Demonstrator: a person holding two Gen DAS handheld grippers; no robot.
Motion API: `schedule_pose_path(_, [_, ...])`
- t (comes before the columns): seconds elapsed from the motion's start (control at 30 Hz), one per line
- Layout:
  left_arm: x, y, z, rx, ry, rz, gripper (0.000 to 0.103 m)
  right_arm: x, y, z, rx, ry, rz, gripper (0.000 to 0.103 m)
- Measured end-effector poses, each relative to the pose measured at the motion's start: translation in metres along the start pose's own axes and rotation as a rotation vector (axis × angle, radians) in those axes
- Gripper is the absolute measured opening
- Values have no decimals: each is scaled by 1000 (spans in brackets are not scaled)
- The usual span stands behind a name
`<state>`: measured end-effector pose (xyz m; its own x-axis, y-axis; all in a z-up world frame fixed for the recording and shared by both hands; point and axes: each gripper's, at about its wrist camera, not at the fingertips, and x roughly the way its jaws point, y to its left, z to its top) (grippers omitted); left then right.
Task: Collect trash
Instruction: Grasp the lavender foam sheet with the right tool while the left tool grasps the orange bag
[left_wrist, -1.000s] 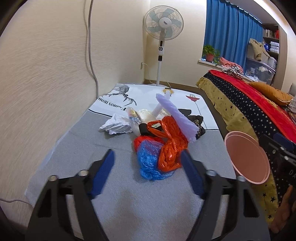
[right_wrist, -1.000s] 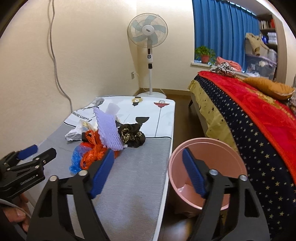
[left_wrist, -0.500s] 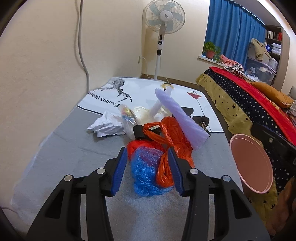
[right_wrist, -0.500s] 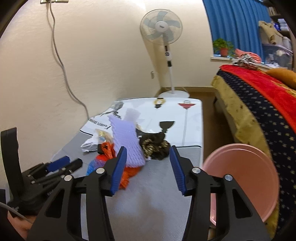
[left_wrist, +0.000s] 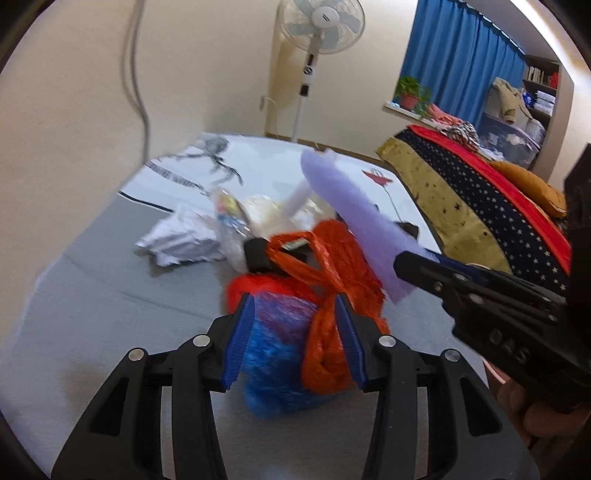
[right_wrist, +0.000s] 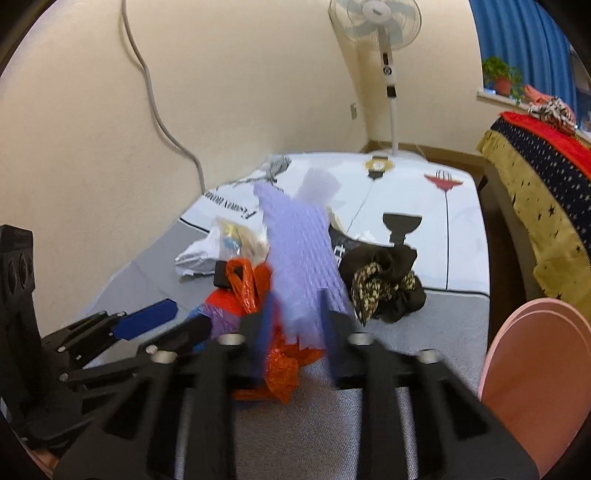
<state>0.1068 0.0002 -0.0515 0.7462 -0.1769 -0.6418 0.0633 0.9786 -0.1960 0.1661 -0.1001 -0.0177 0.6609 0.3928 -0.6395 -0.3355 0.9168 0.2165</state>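
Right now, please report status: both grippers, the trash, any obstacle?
Left gripper around blue bag and orange bag. Right gripper closing on purple foam net. Pink bin near; nothing blocking.

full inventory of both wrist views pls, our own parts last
purple foam net: 1, lilac, top of pile, near end between right fingers
orange bag: 1, pile centre
blue bag: 1, pile front, between left fingers
crumpled paper: 1, white, left of pile
dark scrunchie: 1, black-gold, right of pile
pink bin: 1, right of mat
mat: 1, grey and white
fan: 1, white, by wall
left gripper: blue fingers
right gripper: closing
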Motion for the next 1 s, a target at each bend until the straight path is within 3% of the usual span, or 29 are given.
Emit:
schedule_pose_path(0.1, [8, -3, -1, -7, 26, -18, 55, -3, -2, 1, -9, -1, 7, 10])
schedule_pose_path(0.33, [24, -14, -12, 19, 105, -8, 54, -24, 0, 8, -31, -39, 12, 10])
schedule_pose_path(0.47, [23, -13, -12, 23, 117, 1, 22, -43, -3, 14, -32, -70, 1, 10])
schedule_pose_path(0.63, [5, -17, -6, 46, 93, 28, 0, -72, -10, 19, -17, -101, -23, 10])
schedule_pose_path(0.93, [-20, -23, -7, 78, 59, 11, 0, -125, -12, 19, -2, -107, -67, 10])
schedule_pose_path(1.0, [-23, -23, -8, 81, 48, 19, 10, -138, -14, 16, 6, -104, -71, 10])
